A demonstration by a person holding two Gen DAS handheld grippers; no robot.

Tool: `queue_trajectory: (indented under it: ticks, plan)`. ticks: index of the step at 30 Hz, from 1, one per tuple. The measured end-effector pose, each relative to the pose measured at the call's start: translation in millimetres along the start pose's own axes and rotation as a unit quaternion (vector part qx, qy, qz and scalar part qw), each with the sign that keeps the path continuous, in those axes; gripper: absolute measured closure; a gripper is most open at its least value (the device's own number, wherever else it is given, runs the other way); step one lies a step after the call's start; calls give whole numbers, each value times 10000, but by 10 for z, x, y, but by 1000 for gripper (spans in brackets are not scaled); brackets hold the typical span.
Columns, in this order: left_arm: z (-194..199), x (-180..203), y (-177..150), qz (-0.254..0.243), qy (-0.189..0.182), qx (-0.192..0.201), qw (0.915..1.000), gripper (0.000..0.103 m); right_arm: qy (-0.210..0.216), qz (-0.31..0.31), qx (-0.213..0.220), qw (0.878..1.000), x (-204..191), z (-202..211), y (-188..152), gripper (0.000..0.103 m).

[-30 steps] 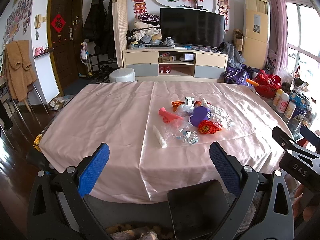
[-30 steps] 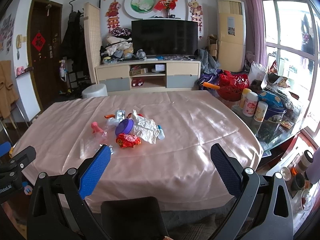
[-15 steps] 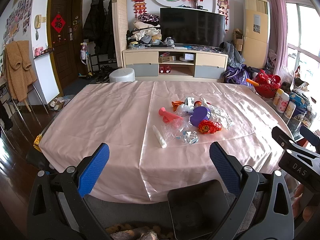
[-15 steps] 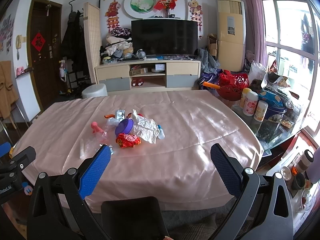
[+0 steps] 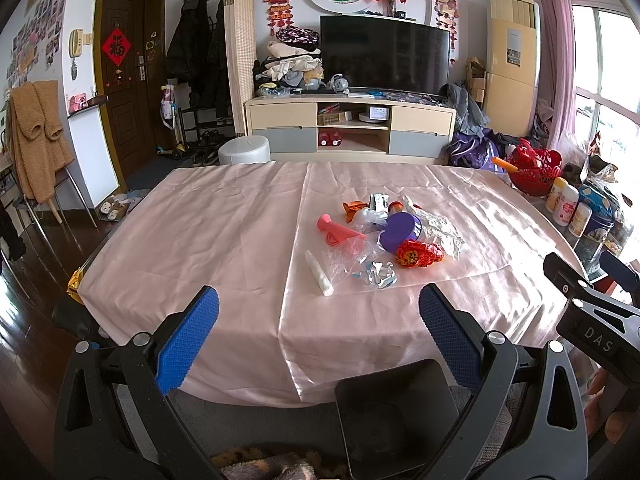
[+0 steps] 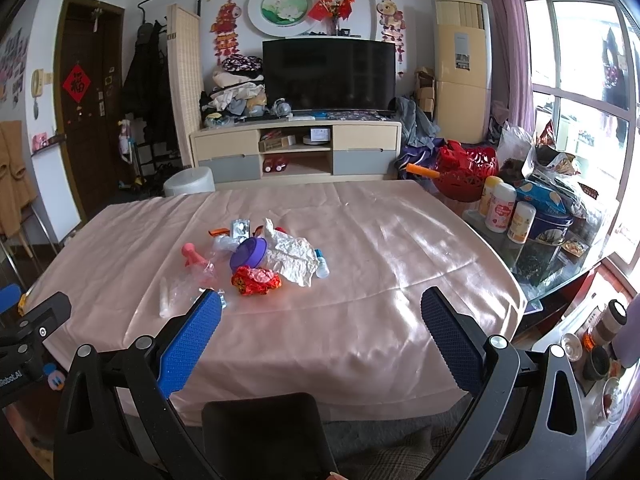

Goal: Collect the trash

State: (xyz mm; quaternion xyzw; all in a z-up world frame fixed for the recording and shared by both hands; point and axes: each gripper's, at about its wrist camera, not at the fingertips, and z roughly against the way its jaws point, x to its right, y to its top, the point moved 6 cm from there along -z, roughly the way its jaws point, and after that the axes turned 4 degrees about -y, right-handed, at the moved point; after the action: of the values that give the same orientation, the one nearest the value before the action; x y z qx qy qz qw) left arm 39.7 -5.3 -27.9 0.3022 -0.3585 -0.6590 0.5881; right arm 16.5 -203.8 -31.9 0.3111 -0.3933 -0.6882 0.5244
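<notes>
- Nothing has shifted over the past second: both grippers hold the same stance short of the near edge of the table draped in pale pink satin cloth point(image 5: 208, 220), and the litter lies as before.
- Left gripper point(image 5: 318, 332), its blue-padded fingers point(image 5: 188, 340) spread wide and empty, hangs well apart from the round purple plastic lid point(image 5: 400, 232).
- Right gripper point(image 6: 320, 336), fingers equally wide with nothing between them, likewise stays back from the lid.
- Around the lid sits the trash heap: a crumpled red-and-gold foil wrapper point(image 5: 418, 254) touching its near side, crumpled white paper point(image 6: 294, 256) to its right, a pink plastic funnel-shaped piece point(image 5: 336, 232) to its left.
- A white plastic tube point(image 5: 318, 274) lies nearer than the lid, to its left.
</notes>
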Motion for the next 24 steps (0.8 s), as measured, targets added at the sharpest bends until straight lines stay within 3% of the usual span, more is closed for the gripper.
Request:
queue_trajectory:
  ticks: [13, 24]
  plan:
    - [-12, -3, -12, 22, 35, -13, 10000, 8, -4, -25, -1, 10000, 35, -18, 2, 3]
    - [-323, -179, -106, -115, 366, -488, 9981, 8, 216, -78, -253, 9994, 159, -376, -109, 3]
